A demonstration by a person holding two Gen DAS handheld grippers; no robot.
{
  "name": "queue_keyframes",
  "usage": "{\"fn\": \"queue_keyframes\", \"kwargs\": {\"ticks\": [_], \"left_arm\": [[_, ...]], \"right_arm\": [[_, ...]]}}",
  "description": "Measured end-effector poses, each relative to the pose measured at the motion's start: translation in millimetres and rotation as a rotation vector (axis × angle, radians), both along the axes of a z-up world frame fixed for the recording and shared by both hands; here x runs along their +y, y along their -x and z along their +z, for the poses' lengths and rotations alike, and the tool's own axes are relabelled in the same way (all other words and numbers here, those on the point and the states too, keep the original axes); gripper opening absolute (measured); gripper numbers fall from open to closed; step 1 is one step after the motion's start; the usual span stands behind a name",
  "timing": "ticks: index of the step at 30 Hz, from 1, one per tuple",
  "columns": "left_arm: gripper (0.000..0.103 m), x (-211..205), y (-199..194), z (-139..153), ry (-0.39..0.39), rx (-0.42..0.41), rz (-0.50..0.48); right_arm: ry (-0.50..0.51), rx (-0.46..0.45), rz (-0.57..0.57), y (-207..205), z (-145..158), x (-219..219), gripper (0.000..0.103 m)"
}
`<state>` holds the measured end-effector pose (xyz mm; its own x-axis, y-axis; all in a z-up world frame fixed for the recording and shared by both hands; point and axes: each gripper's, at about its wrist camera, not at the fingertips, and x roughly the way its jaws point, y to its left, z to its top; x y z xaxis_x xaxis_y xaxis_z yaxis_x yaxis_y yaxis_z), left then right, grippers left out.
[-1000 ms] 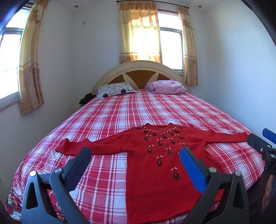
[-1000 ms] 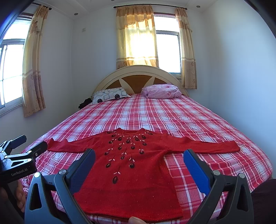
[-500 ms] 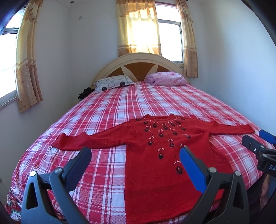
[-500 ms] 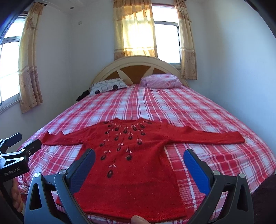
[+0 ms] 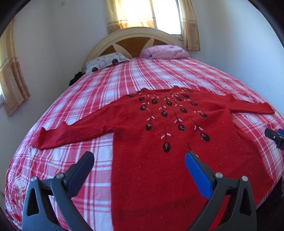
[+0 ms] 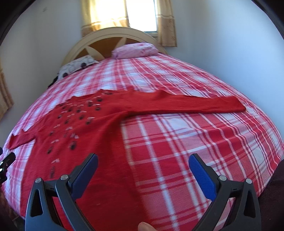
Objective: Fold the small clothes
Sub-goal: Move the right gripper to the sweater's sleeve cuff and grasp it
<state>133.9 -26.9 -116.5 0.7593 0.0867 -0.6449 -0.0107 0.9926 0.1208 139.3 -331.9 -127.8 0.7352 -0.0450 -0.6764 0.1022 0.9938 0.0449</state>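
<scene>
Hovering low over the near edge of the bed (image 5: 74, 110), the left gripper (image 5: 139, 160) has its fingers (image 5: 196, 170) spread wide and holding nothing. Between and beyond them lies the hem and lower body of the sweater (image 5: 168, 142), red, laid flat and front-up on the checked bedcover. The left finger sits over bare cover just beside the sweater's side edge; the blue-padded finger sits over the red knit.

The right gripper (image 6: 143, 160) is likewise spread apart and empty. Its left finger (image 6: 85, 170) stands over the sweater's (image 6: 106, 142) lower body; its right finger stands over bare checked cover, apart from the garment. A fingertip of the person shows at the bottom edge of the right view.

Farther on, dark embroidered motifs fan down from the neckline. Both sleeves are stretched straight out to the sides, one sleeve (image 5: 71, 133) toward the bed's left edge, the other sleeve (image 6: 195, 104) toward the right.

At the far end, a patterned pillow (image 5: 106, 61) and a pink pillow (image 5: 165, 51) rest against the arched headboard (image 5: 134, 32). A curtained window (image 5: 147, 12) stands behind.
</scene>
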Motion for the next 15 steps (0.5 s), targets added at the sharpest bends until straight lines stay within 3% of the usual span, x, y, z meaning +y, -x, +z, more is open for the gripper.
{"fn": "queue_keyframes", "kwargs": {"ticks": [8,15], "left_arm": [[0.103,-13.1,-48.4,-14.1,-0.03,0.036,-0.036],[0.103,-4.4,-93.5,-22.9,-0.064,0.046,-0.005]], "right_arm": [[-0.005,0.054,-0.098,-38.8,-18.9,-64.6,0.102],[-0.05,0.043,-0.235,-65.0,-20.3,-152.8,0.099]]}}
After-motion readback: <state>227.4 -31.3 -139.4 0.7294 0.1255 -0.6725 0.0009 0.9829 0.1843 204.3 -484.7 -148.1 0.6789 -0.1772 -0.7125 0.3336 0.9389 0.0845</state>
